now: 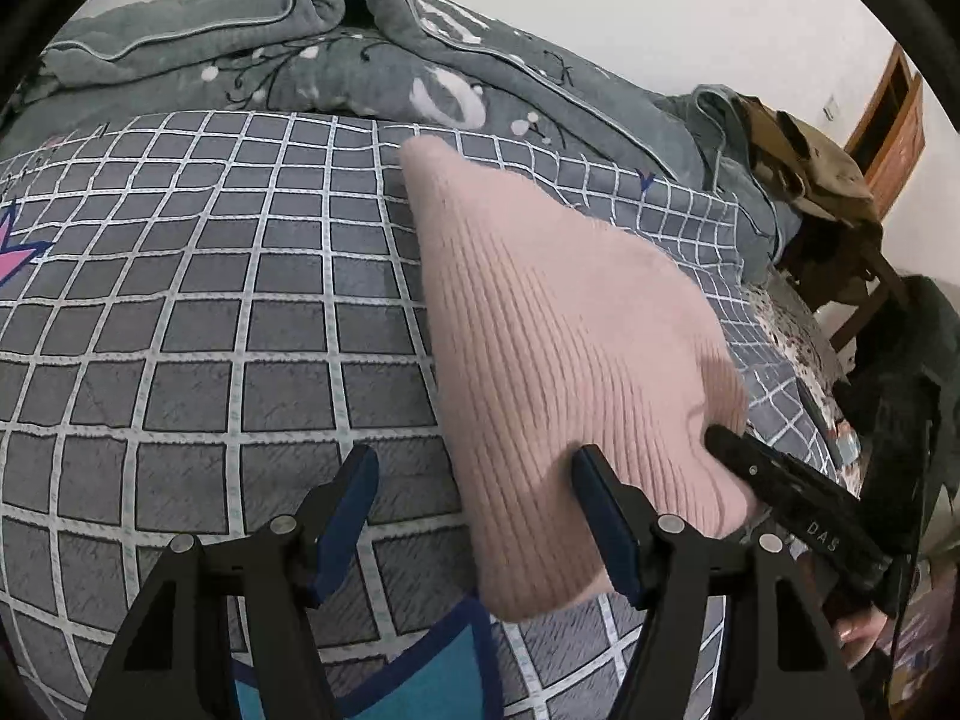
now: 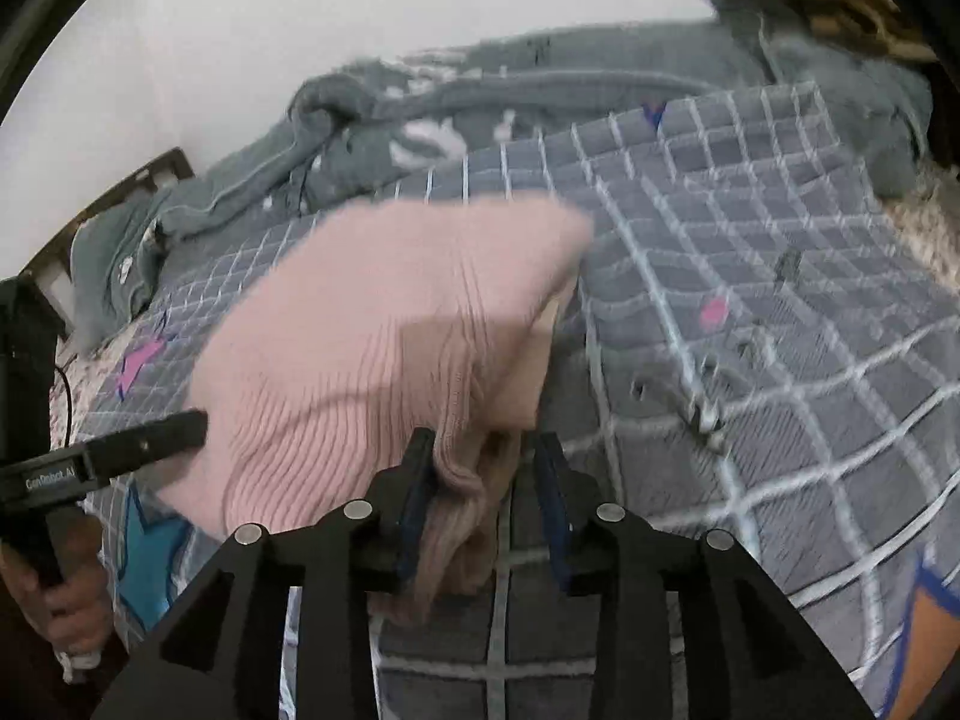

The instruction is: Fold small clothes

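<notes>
Pink knit top on the bed, R gripper at its edge.

We see the pink ribbed garment [image 1: 558,330] lying folded on the grey checked bedsheet [image 1: 210,330], w/ a rumpled grey blanket [image 1: 300,48] behind. Our left gripper [image 1: 474,498] has its fingers spread wide, nothing between them, just beside the garment. Our right gripper [image 2: 483,480] is parted too, a bunched edge of the knit sitting between its fingers, touching the left one.
</notes>
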The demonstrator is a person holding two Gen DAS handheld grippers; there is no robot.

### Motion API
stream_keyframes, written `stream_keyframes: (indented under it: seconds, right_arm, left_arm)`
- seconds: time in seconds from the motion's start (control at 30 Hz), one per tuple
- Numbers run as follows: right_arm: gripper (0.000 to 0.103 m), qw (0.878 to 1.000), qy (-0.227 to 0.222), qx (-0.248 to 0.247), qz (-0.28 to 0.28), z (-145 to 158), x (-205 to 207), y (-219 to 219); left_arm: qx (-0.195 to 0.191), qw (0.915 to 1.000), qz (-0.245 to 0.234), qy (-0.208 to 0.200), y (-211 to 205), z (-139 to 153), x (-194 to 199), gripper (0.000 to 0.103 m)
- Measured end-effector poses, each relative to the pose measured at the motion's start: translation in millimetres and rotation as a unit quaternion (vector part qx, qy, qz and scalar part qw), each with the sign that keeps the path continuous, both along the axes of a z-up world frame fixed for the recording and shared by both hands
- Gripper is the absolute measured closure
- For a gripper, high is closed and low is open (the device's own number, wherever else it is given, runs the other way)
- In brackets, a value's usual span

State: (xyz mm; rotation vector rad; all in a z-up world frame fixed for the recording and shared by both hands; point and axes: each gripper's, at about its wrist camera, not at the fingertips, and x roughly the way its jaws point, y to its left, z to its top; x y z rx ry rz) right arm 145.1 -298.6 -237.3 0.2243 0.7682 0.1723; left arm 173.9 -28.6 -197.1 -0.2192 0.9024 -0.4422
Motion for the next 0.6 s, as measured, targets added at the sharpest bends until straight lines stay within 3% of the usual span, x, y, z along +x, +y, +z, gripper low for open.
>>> stream_keyframes:
  seconds: [0.2, 0.3, 0.37, 0.4, 0.53, 0.6]
  right_arm:
    - [0.058, 0.998, -0.051, 0.032, 0.0, 36.7, -0.7, -13.6]
    - [0.058, 0.998, -0.048, 0.044, -0.002, 41.9, 19.5, -10.3]
    - [0.066, 0.999, -0.02, 0.049, -0.002, 28.4, 38.3, -6.6]
    - [0.086, 0.998, -0.008, 0.057, 0.009, 22.1, 44.0, -4.6]
    - [0.089, 0.993, -0.087, 0.072, 0.019, 39.4, 25.5, -17.8]
    - [0.088, 0.996, -0.049, 0.073, 0.005, 28.7, 33.4, -21.7]
  left_arm:
    - [-0.007, 0.9996, 0.006, -0.026, 14.0, 19.2, 8.0, 0.038]
    - [-0.011, 0.9993, 0.019, -0.03, 19.5, 26.7, 20.1, 0.038]
    - [-0.017, 0.9992, 0.024, -0.027, 21.4, 29.8, 28.4, 0.038]
    - [-0.017, 0.9992, 0.025, -0.027, 21.5, 31.2, 31.4, 0.038]
    - [-0.019, 0.999, 0.018, -0.037, 19.4, 35.5, 35.1, 0.038]
    - [-0.02, 0.999, 0.012, -0.037, 16.3, 35.6, 39.2, 0.038]
